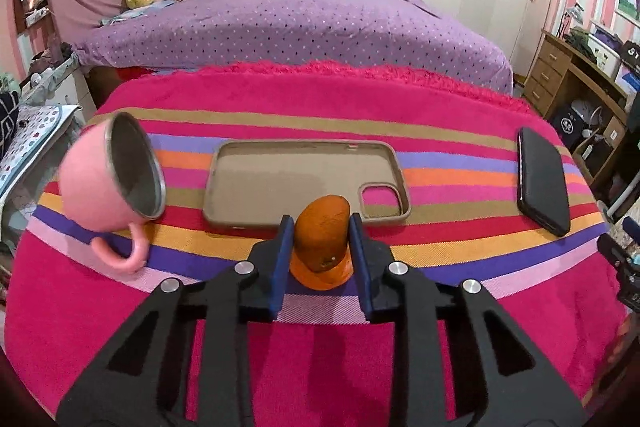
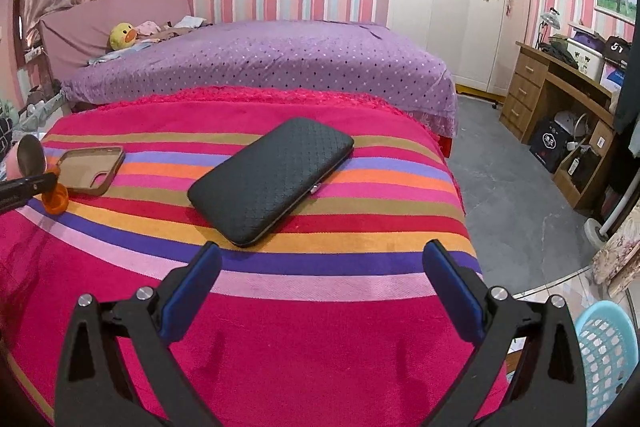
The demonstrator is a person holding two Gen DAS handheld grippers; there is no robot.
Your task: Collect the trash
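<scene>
An orange, peel-like scrap point(image 1: 322, 243) sits on the striped pink cloth point(image 1: 460, 339), brownish on top with a bright orange base. My left gripper point(image 1: 320, 221) is shut on it, a blue pad pressed against each side. In the right wrist view the same scrap point(image 2: 56, 202) shows at the far left, with the left gripper's black fingers point(image 2: 28, 185) reaching in over it. My right gripper point(image 2: 322, 249) stands open above bare cloth near the front, holding nothing, just short of a black wallet point(image 2: 272, 179).
A pink cup point(image 1: 108, 183) lies on its side left of the scrap. A beige phone case point(image 1: 280, 179) lies flat behind it, and the black wallet point(image 1: 542, 179) lies to the right. A light blue basket point(image 2: 604, 359) stands on the floor at the right. Behind is a purple bed point(image 1: 300, 23).
</scene>
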